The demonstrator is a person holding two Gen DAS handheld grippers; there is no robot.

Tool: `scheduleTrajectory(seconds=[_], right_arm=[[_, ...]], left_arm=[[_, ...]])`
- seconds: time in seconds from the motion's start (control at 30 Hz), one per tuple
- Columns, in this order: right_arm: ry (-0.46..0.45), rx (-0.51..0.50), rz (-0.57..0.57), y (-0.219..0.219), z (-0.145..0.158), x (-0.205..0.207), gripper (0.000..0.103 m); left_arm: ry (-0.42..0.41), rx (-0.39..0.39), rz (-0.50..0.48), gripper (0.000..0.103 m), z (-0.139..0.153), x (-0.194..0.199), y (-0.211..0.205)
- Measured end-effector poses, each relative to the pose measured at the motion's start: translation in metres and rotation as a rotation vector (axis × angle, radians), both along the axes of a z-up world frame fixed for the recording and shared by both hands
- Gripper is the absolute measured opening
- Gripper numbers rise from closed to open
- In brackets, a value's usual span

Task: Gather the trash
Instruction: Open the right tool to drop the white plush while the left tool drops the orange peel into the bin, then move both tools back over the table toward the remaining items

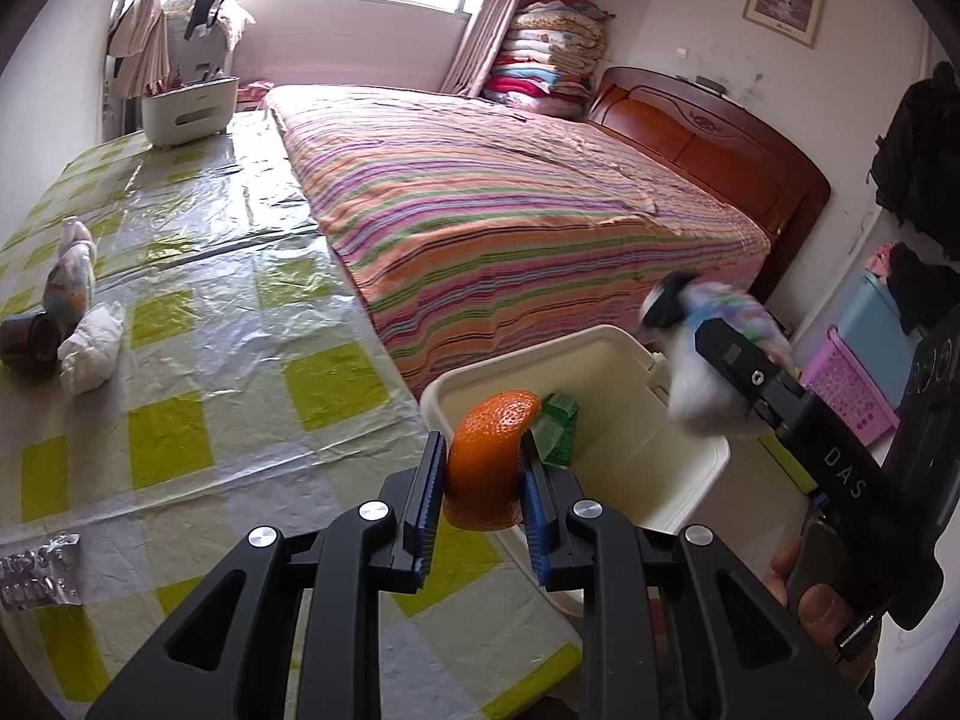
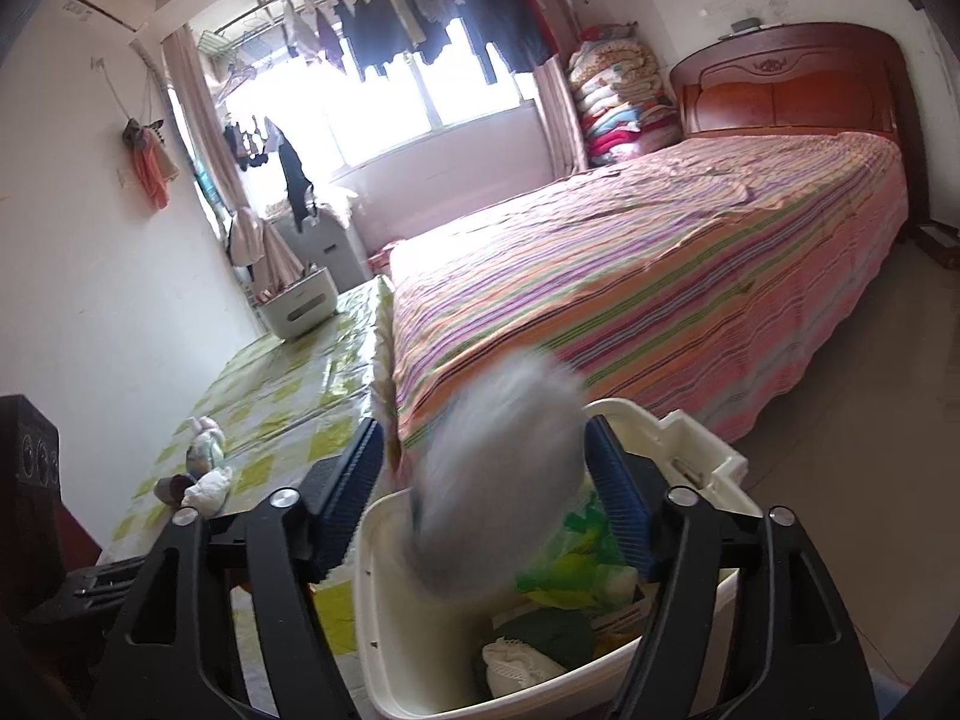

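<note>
I held my left gripper (image 1: 483, 474) clamped on an orange peel (image 1: 487, 459) just beside the cream bin (image 1: 672, 474), my right gripper (image 2: 485, 504) above the bin, jaws spread, blurred grey-white trash (image 2: 498, 486) loose between them

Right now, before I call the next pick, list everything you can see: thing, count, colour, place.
orange peel: one, orange, clamped in the left gripper beside the bin.
trash bin: one, cream, open, between table and bed.
blurred wrapper: one, grey-white, between the right gripper's spread fingers above the bin; touching or falling, cannot tell.
bin contents: several, green and white.
crumpled tissue: one, white, table's left side.
printed wrapper: one, pale, behind the tissue.
dark cup: one, on its side, by the tissue.
blister pack: one, silver, table's near edge.
storage box: one, white, table's far end.
bed: one, striped.
left gripper: shut.
right gripper: open.
</note>
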State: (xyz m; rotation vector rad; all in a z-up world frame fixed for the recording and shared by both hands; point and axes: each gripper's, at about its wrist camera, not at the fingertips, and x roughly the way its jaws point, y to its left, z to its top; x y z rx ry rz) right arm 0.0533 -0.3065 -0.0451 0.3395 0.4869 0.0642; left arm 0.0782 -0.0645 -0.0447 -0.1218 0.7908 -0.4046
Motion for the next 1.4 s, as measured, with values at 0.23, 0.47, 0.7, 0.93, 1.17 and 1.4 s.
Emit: scheduleTrajectory(seconds=[0.23,0.47,0.7,0.93,1.17,1.4], right_arm=[[-0.005,-0.004,-0.069,-0.010,-0.001,-0.006,0.085],[-0.026,0.019,-0.086,-0.010,0.001,-0.007,0.087],[-0.058,0.050,-0.097,-0.011,0.004,-0.011,0.088],[-0.062,0.049,-0.108,-0.016,0.001,-0.014,0.087],[-0.055,0.068,-0.115,-0.020,-0.001,-0.014,0.087],[-0.055,0.065,-0.102,-0.020,-0.001,-0.012,0.088]], left_arm=[[0.003,0.012,-0.017,0.023,-0.003,0.002,-0.008],[0.006,0.012,-0.025,0.024,-0.005,0.002,-0.012],[0.014,0.002,-0.040,0.024,-0.007,0.007,-0.020],[0.017,-0.002,-0.066,0.025,-0.012,0.016,-0.033],[-0.004,0.036,-0.092,0.028,-0.014,0.015,-0.045],[-0.047,0.019,-0.044,0.077,-0.006,0.007,-0.041]])
